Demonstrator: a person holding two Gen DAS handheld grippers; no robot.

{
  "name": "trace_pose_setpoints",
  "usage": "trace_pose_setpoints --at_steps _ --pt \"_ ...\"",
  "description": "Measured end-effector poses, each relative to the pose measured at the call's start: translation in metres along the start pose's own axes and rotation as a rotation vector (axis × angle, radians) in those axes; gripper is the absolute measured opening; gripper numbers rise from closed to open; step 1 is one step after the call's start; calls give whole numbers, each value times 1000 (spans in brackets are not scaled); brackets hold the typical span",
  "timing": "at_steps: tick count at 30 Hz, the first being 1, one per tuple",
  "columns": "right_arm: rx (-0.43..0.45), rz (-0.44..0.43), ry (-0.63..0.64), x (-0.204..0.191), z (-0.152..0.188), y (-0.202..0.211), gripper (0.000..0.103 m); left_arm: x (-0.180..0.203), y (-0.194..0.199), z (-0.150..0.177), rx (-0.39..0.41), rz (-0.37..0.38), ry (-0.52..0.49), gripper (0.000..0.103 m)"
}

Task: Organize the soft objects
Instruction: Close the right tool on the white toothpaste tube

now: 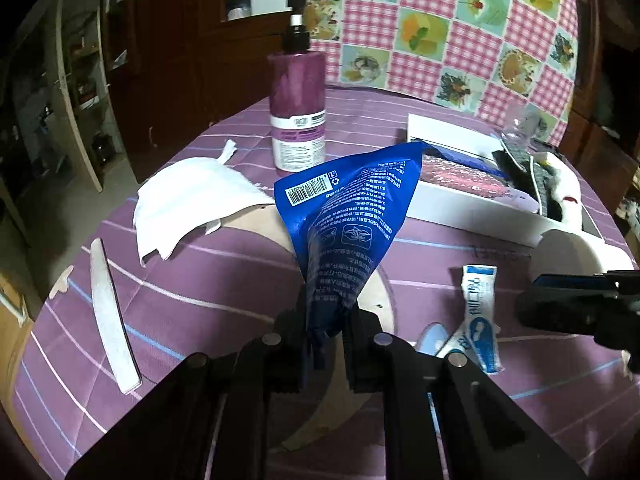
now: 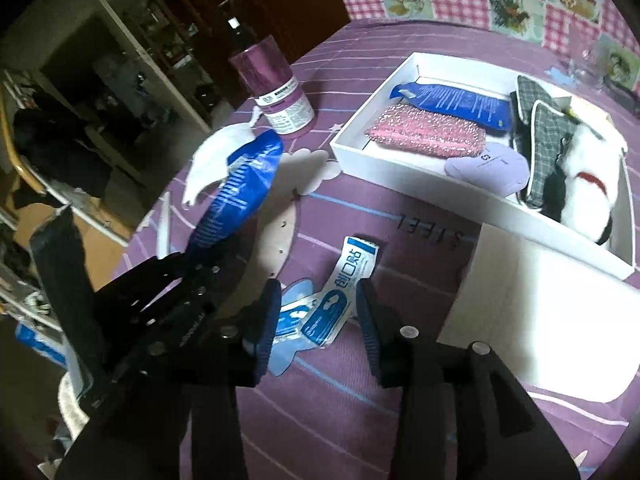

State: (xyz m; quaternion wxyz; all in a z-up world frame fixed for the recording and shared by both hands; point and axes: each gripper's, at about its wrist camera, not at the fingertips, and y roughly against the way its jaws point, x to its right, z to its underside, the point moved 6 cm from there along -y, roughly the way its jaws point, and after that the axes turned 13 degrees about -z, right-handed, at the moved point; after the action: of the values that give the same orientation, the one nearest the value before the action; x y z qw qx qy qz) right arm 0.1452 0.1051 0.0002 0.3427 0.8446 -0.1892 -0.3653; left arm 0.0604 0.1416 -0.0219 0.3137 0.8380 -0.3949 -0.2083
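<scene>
Only from the right wrist: spread right hand-held gripper (image 2: 316, 320); left (image 1: 324, 336) clamps blue pouch (image 1: 348, 208).

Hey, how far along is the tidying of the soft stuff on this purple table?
Done: the white tray already holds a pink sponge, a blue pouch and plaid insoles. In hand: the left tool grips a blue foil packet. Left: the white-and-blue sachet under the open right tool, and the white mask.
</scene>
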Motion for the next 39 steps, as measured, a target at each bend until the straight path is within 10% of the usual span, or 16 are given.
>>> trace_pose_setpoints --at_steps 16,18,25,39 --pt "-93 271 156 -3 12 -46 68 -7 -9 4 -59 35 48 12" --pt "-79 245 163 -3 14 -47 66 -9 -10 4 -65 35 59 12" --pt "-55 92 -68 30 7 -23 9 -9 -8 5 -53 49 60 12" --pt "-27 -102 -131 22 5 0 3 -5 0 3 -8 67 38 12"
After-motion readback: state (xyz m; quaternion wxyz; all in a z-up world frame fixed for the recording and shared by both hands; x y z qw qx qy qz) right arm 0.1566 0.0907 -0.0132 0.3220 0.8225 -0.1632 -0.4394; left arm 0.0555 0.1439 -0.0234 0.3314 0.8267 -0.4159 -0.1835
